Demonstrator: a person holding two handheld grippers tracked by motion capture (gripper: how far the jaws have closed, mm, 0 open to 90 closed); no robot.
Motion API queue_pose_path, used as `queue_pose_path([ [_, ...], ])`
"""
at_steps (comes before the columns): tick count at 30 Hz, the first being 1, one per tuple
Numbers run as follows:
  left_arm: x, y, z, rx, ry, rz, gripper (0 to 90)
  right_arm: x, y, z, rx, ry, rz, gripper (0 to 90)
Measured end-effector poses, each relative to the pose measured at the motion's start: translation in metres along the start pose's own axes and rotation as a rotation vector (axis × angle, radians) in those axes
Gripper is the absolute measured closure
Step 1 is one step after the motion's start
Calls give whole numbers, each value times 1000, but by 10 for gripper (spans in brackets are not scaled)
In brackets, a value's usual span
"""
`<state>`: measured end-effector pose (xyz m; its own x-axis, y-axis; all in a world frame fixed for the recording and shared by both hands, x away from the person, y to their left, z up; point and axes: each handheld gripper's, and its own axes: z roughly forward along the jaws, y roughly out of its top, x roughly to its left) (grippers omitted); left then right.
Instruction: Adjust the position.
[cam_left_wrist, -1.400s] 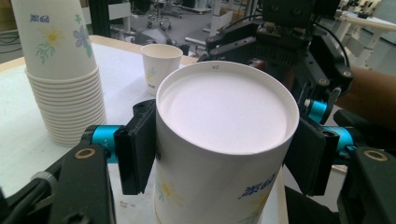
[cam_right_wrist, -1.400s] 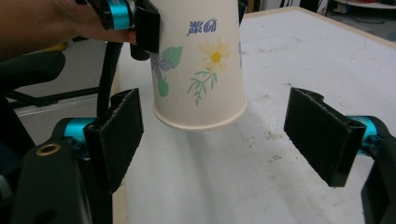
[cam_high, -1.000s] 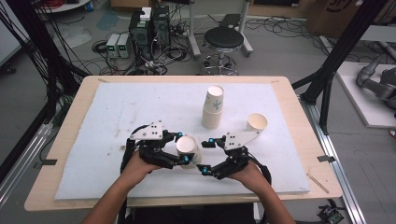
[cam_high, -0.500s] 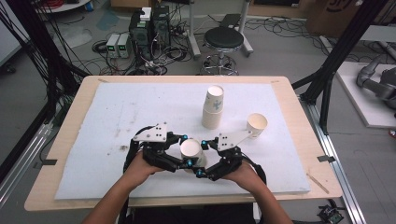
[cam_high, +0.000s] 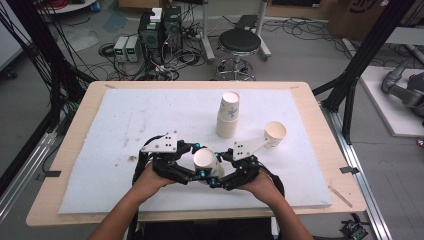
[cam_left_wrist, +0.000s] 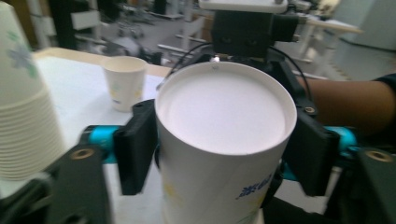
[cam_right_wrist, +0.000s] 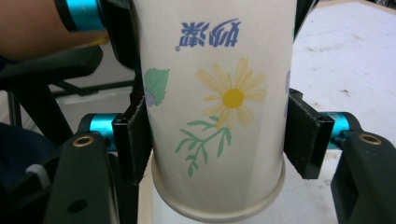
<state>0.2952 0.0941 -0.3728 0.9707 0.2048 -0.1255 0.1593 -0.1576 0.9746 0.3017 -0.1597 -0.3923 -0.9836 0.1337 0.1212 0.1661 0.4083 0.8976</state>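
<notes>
A paper cup (cam_high: 205, 159) printed with a daisy (cam_right_wrist: 232, 97) hangs upside down, base up, just above the white mat between both grippers. My right gripper (cam_right_wrist: 217, 140) has just been closing, and its pads (cam_right_wrist: 135, 140) now press on the cup's two sides near the rim. Reaching in from the left, my left gripper (cam_left_wrist: 222, 151) has just been opening. Its pads (cam_left_wrist: 136, 147) stand close beside the cup's wall (cam_left_wrist: 210, 186). In the high view the left gripper (cam_high: 196, 169) and right gripper (cam_high: 220, 174) meet at the cup near the table's front edge.
A tall stack of paper cups (cam_high: 227, 117) stands upside down on the white mat (cam_high: 125, 125) just behind the grippers, also seen as the stack (cam_left_wrist: 23, 107). A single upright cup (cam_high: 275, 133) sits to the right of it. The mat's left half is bare.
The right gripper has moved in from the right and closed on the cup that the left gripper held. The left hand has stayed put, its jaws now wider.
</notes>
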Motion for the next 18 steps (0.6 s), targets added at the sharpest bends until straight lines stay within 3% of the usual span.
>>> queue_pose_path([
  [2,1,2,-3,5,22,-8,169,-1,1,-2,3,-8,-6,351],
  [3,1,3,-5,6,19,-8,162,-1,1,-3,8,-11,-16,353],
  [18,2,19,-16,174,0,62,162,-2,20,-1,195,-35,-98,364],
])
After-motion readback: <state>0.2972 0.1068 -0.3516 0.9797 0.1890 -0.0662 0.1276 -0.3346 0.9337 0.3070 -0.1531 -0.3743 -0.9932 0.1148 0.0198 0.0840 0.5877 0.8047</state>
